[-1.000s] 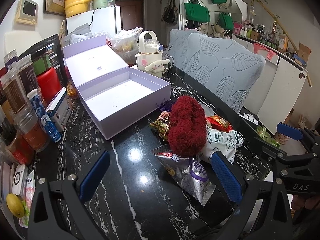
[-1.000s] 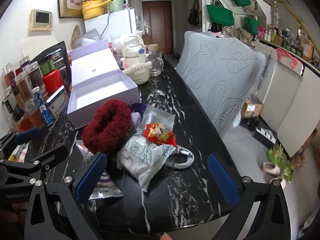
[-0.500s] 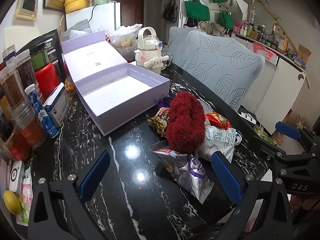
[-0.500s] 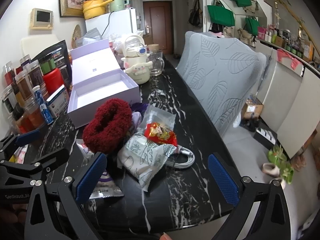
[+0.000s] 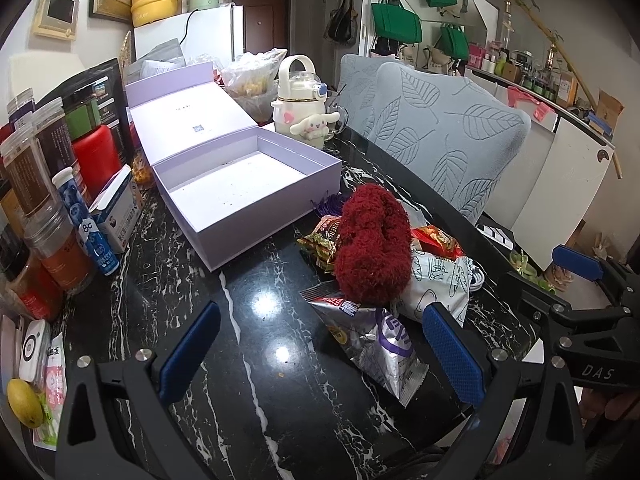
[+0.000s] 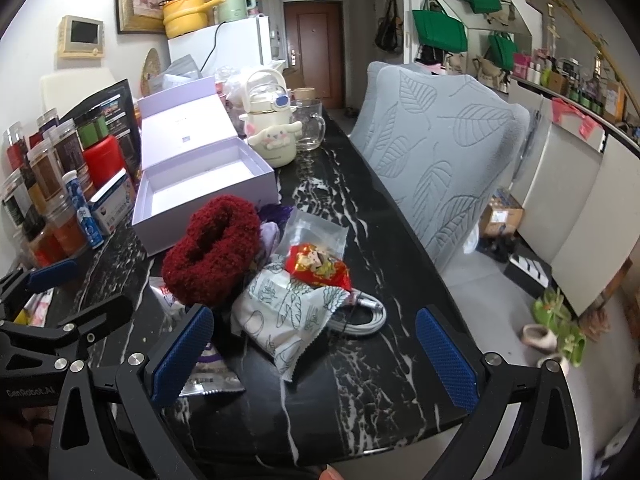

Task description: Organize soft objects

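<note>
At nine o'clock jars crowd the table edge. The open box sits at eleven. The left gripper gapes over bare marble. The red slipper tops snack packets at one o'clock. The right gripper gapes, empty, near the table's front edge.

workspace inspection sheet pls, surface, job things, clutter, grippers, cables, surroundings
surface: black marble table, glossy, with lamp glare.
job's things: red fuzzy slipper lies on top of a pile of snack packets; open lavender box behind it, nothing inside but specks.
clutter: silver packet, white patterned pouch, red packet, jars along the left edge, cream kettle, glass mug.
grippers: left gripper open, holding nothing; right gripper open, holding nothing.
cables: white coiled cable beside the pouch.
surroundings: leaf-patterned chair, green bags on the wall, fridge.
</note>
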Demonstrator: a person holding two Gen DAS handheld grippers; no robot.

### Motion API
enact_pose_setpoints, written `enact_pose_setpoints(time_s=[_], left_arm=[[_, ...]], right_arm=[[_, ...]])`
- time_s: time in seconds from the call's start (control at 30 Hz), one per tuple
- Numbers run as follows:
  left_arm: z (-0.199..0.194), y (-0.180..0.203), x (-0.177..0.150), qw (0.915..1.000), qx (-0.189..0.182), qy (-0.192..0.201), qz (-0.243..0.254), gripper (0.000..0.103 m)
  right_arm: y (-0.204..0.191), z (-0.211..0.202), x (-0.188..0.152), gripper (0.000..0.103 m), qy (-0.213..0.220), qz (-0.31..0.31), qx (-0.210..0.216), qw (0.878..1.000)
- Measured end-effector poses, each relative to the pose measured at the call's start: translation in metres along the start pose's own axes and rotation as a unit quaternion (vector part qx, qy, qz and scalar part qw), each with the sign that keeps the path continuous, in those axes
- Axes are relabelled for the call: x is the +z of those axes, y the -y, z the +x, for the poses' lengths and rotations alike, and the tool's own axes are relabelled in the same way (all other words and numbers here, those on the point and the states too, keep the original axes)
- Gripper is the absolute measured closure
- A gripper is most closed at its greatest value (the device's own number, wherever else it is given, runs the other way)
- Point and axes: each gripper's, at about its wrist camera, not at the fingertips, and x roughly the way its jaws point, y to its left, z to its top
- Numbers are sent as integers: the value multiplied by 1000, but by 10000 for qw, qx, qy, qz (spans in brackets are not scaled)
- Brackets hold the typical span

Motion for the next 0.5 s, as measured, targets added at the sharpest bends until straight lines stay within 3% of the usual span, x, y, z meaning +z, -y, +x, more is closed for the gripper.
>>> enact_pose_setpoints(time_s=[0.5], left_arm=[[-3,-1,-3,9999,48,-12,-91,0]], right_arm=[[4,-6,-5,0,-4,16,-52,10000]])
